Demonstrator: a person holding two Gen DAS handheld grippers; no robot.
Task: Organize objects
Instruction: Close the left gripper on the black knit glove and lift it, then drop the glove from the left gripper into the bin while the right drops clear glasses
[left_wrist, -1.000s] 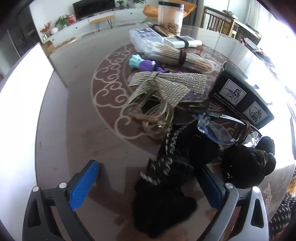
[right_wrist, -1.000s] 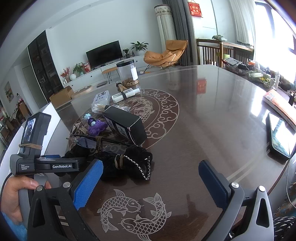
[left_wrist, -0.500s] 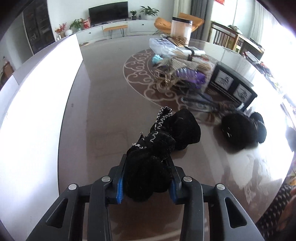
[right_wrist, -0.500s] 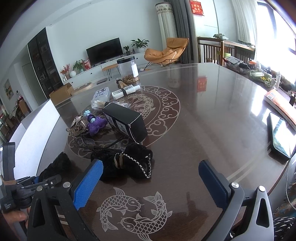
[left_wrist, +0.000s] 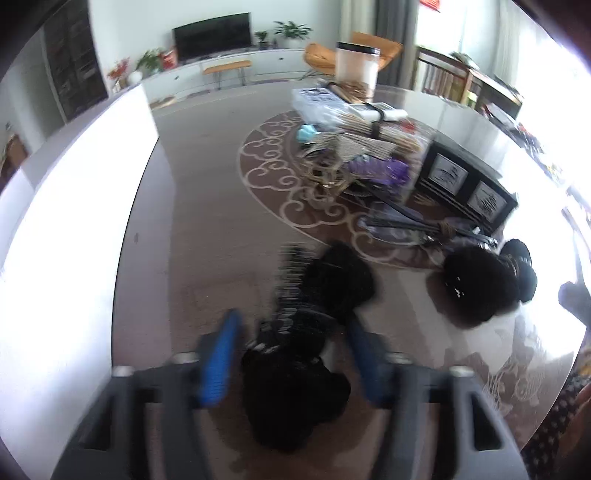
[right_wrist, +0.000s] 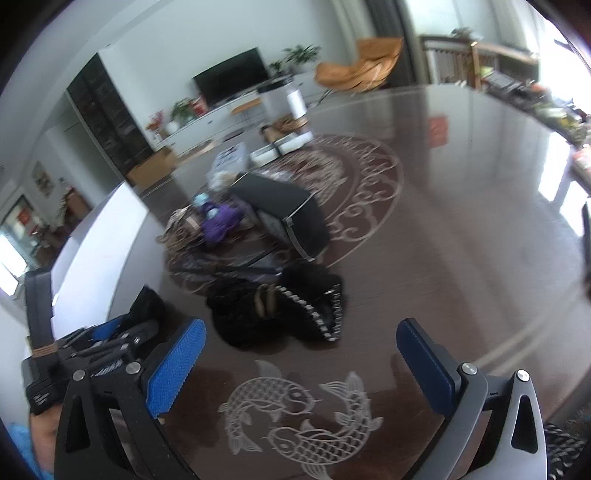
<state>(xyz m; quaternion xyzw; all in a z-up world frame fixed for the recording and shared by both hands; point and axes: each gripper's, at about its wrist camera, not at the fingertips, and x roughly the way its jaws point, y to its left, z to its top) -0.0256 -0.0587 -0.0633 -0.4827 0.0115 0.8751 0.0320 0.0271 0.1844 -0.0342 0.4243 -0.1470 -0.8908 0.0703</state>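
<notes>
A black fuzzy glove with silver trim (left_wrist: 306, 332) lies on the dark table between the blue pads of my left gripper (left_wrist: 291, 354); the jaws stand apart and no longer touch it. A second black fuzzy glove (left_wrist: 480, 284) lies to the right; it also shows in the right wrist view (right_wrist: 280, 310). My right gripper (right_wrist: 299, 362) is open and empty, just short of that second glove. My left gripper shows at the left of the right wrist view (right_wrist: 110, 339).
A pile sits on the table's round pattern: black box (left_wrist: 465, 181), purple toy (left_wrist: 376, 170), safety glasses (left_wrist: 413, 225), skewer bundle (left_wrist: 373, 129), clear jar (left_wrist: 356, 68). A white panel (left_wrist: 74, 221) runs along the left table edge. Fish inlay (right_wrist: 299, 417) lies under my right gripper.
My left gripper was shut on the black glove half a second ago; now its jaws have opened and the glove rests on the table. My right gripper has moved closer to the second glove.
</notes>
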